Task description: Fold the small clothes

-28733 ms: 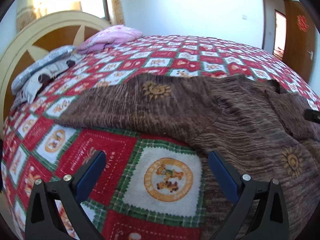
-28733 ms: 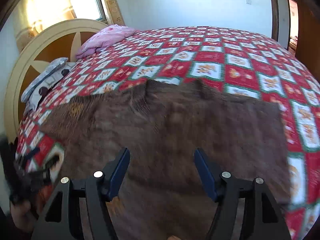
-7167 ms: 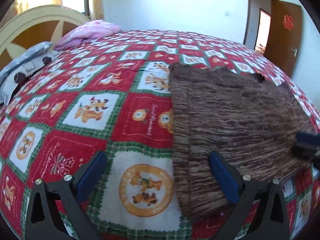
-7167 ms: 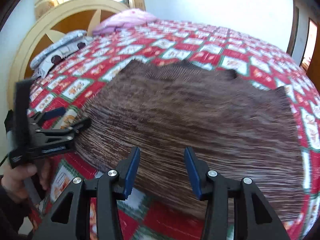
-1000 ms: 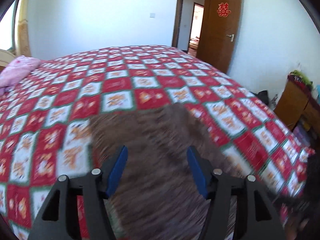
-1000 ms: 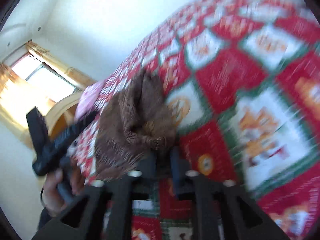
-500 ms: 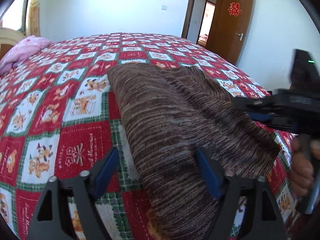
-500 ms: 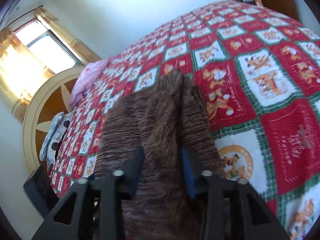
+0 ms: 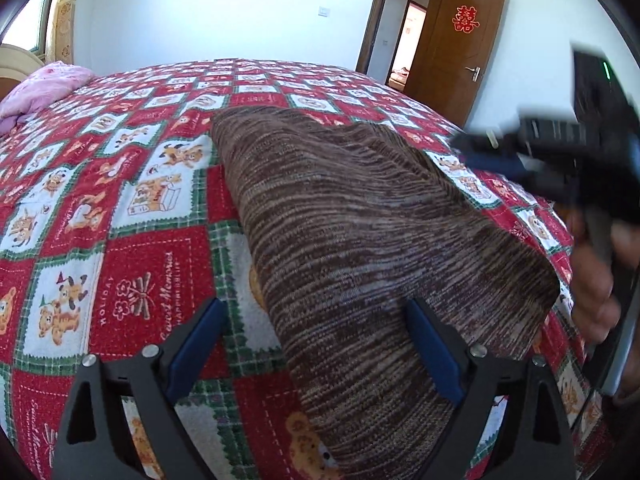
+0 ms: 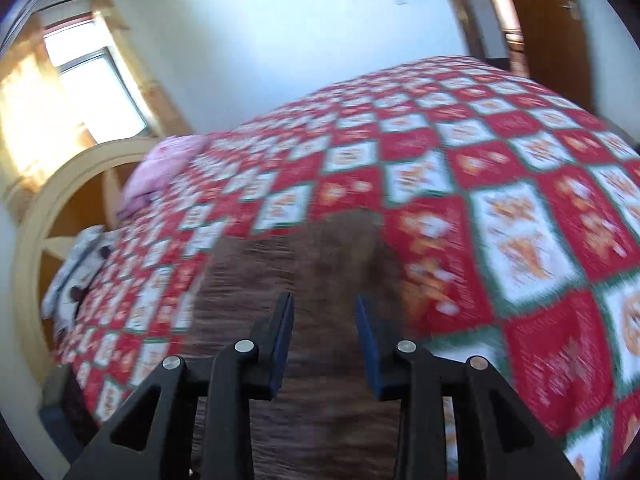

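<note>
A brown striped knit garment (image 9: pixel 360 232) lies folded in a long strip on the red checked quilt (image 9: pixel 120 184). My left gripper (image 9: pixel 314 304) hovers over its near end; the jaws stand wide and are still opening, with cloth under them but no pad touching it. In the right wrist view the same garment (image 10: pixel 320 264) is blurred beneath my right gripper (image 10: pixel 323 300). Its jaws are opening with a clear gap, and nothing is pinched between them. In the left wrist view a person's hand (image 9: pixel 596 280) holds that gripper at the right edge, beside the garment's right corner.
A pink pillow (image 9: pixel 44 88) and a grey patterned pillow (image 10: pixel 76 268) lie by the round wooden headboard (image 10: pixel 60 208). An open brown door (image 9: pixel 452 48) stands past the bed's far right corner. The bed's edge drops away just right of the garment.
My right gripper has let go of the garment's fold, pulled back and rolled. My left gripper's jaws have spread wider and it has sunk toward the folded cloth.
</note>
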Available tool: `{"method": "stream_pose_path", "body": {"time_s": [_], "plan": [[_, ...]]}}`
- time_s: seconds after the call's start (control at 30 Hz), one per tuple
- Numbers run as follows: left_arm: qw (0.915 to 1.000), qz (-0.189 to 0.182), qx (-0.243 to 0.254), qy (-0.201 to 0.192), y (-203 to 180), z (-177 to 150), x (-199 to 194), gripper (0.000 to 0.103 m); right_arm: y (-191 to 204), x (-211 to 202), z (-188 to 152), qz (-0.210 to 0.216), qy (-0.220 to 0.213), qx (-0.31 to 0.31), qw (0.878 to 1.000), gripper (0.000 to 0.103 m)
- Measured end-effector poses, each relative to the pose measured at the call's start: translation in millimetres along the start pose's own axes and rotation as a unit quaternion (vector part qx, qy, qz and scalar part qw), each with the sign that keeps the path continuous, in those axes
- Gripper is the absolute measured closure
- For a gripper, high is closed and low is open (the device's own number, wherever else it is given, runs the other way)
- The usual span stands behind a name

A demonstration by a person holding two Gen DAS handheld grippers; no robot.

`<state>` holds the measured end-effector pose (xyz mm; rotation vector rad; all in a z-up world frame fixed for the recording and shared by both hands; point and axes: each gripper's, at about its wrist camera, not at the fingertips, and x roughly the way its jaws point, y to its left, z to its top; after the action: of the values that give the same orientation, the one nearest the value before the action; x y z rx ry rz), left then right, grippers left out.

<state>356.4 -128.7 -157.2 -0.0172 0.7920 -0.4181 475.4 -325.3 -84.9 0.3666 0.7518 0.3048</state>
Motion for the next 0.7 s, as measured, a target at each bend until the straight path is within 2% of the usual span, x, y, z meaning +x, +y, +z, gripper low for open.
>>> {"method": "stream_pose_path", "body": {"time_s": [0.07,0.1,0.17,0.2,0.27,0.33,0.4,0.47,0.6,0.67,0.7], "plan": [[1.0,0.002,-0.002,-0.002,0.0,-1.0,-1.0,0.007,-0.6,23.0,7.2,0.039,0.043,0.006,0.998,0.07],[1.0,0.002,-0.003,-0.002,0.0,-1.5,-1.2,0.007,-5.6,41.2,11.6,0.02,0.068,0.008,0.997,0.07],[1.0,0.003,-0.005,-0.002,0.4,-1.9,-1.9,0.006,-24.9,55.4,14.8,-0.056,0.072,0.019,0.996,0.071],[1.0,0.005,-0.006,-0.002,0.0,-2.3,-2.3,0.005,-42.9,60.0,14.8,-0.075,0.077,0.035,0.994,0.075],[1.0,0.008,-0.004,-0.003,-0.3,-3.3,-2.8,0.004,-59.6,51.5,15.5,-0.086,0.054,0.055,0.993,0.075],[0.9999,0.012,0.0,-0.002,-1.8,-3.6,-2.1,0.003,-59.4,40.1,12.7,-0.091,0.053,0.039,0.994,0.074],[0.9999,0.012,0.003,0.002,-3.0,-3.2,-0.7,0.002,-50.6,17.2,6.7,-0.109,0.032,0.009,0.993,0.073],[0.9999,0.01,0.004,0.004,-2.2,-2.6,0.6,0.001,-40.2,-6.4,-4.9,-0.055,0.025,-0.007,0.998,0.073],[0.9999,0.009,0.005,0.008,-1.7,-1.9,2.4,0.0,-5.4,-24.2,-42.1,0.007,0.043,-0.071,0.997,0.072],[0.9999,0.012,0.007,0.008,-2.8,-2.0,2.4,0.0,-0.8,-17.7,-55.8,0.003,0.065,-0.094,0.993,0.072],[0.9998,0.013,0.008,0.008,-3.2,-2.3,2.2,0.0,-1.8,-10.4,-61.6,-0.021,0.076,-0.104,0.991,0.072]]}}
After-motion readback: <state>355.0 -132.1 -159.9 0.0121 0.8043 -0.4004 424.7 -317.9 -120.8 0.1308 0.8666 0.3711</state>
